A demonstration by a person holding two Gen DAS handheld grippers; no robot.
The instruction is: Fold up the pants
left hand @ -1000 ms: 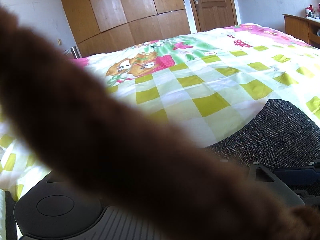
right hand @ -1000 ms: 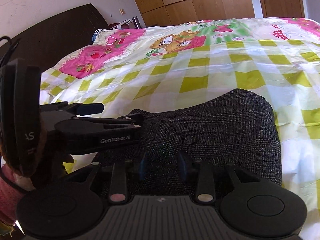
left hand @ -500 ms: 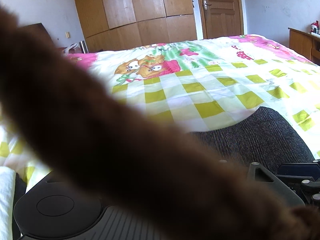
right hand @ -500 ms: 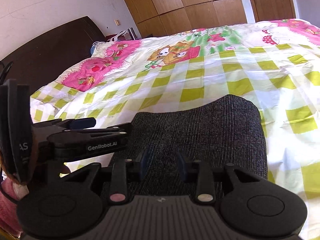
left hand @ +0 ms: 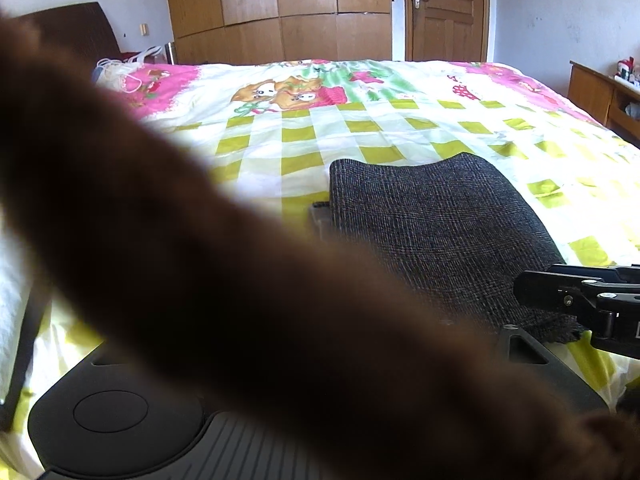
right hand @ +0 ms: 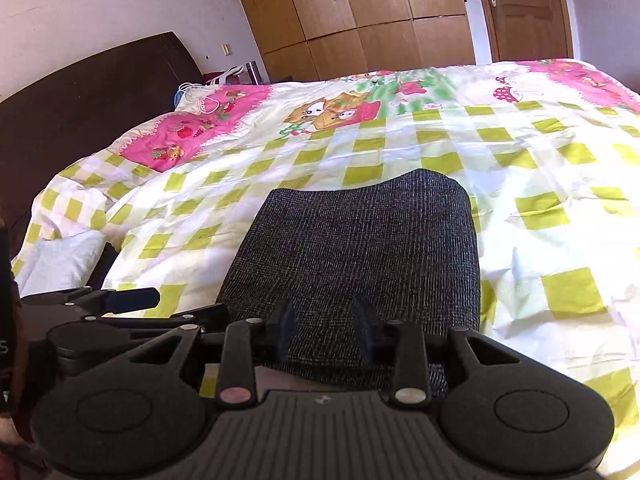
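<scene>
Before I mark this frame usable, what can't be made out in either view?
- Left hand-held gripper: its fingers are hidden in the left wrist view by a blurred brown shape close to the lens; open or shut unknown.
- Pants: the near edge is covered by the right hand-held gripper in the right wrist view.
- Number of folded layers: not visible in either view.

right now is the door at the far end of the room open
No, the brown wooden door past the bed sits shut in its frame, its handle showing, in the left wrist view.
</scene>
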